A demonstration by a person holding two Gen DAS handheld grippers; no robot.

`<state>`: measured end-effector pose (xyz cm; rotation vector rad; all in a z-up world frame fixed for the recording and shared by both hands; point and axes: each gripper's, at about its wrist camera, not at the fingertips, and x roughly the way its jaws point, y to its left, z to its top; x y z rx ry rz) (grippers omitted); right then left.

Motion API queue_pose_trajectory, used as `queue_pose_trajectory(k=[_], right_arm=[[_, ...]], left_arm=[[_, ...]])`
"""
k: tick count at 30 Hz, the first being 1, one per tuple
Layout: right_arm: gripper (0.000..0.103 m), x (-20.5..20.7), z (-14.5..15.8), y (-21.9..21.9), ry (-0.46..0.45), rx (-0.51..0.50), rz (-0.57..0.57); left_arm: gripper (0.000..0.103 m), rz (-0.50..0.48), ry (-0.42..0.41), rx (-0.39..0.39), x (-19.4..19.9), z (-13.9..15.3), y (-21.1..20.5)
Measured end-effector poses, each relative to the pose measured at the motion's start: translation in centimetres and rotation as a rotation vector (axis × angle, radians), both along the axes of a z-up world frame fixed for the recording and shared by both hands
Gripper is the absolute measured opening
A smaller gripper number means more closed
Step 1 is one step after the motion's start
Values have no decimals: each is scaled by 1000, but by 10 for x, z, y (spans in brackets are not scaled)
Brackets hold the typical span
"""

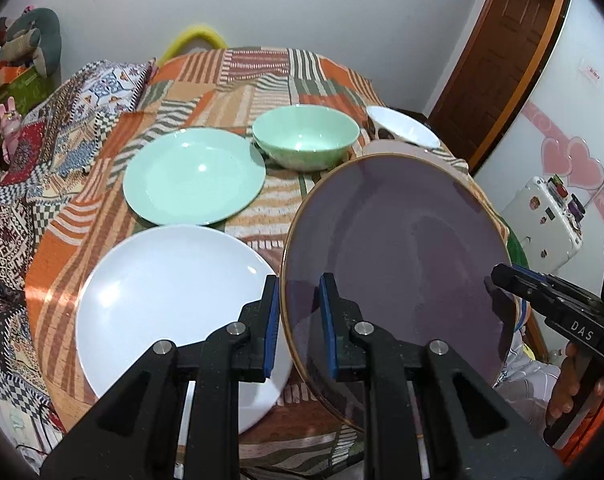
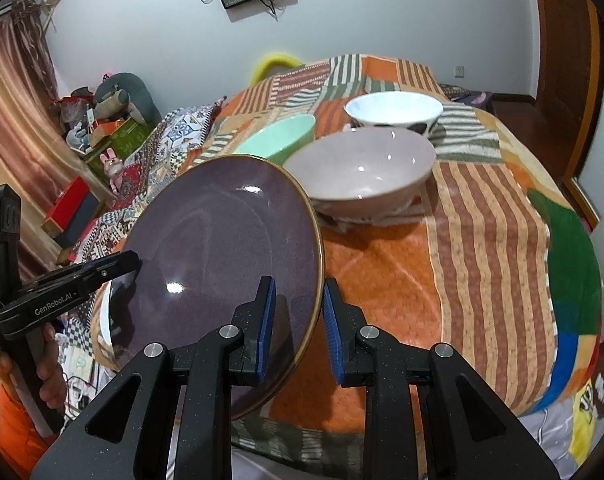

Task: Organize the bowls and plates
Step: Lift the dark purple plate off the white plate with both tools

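On the patchwork cloth (image 1: 237,76), reading left to right in the left wrist view, lie a white plate (image 1: 169,304) nearest the camera, a green plate (image 1: 193,176) behind it, a green bowl (image 1: 306,136), and a white bowl (image 1: 406,128) at the far right. A pink bowl (image 2: 362,168) stands just in front of the white bowl and beside the green bowl.

The purple plate (image 1: 402,256) is off the cloth and tilted, its left side lower. It is dark purple with a thin gold rim and a glossy, speckled face; highlights show on the glaze.

The left gripper (image 1: 299,312) straddles the plate's left rim, one pad under and one over; the pads look pressed onto it. The right gripper (image 2: 297,312) straddles the opposite rim, but a gap shows between its right pad and the edge, so whether it is pinching cannot be told.

Progress, as a judgement: early. No plate is stacked on another and no bowl is nested. The purple plate is in transit, probably toward the white plate. Remaining: stack three plates, nest three bowls.
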<state>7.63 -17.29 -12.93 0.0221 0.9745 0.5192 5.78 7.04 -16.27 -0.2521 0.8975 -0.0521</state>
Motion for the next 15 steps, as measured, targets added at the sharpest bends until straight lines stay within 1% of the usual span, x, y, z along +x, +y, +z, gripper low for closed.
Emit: queue_pose_trajectory(k=[9,15], right_arm=[[22,-2,-19,-11,54,-16,-22],[23,-2,-27,-15,87,-23,-37]], left_arm=[[19,-31,71,-1,8,-22,-10],[19,-49,115,1,16,-37,-17]])
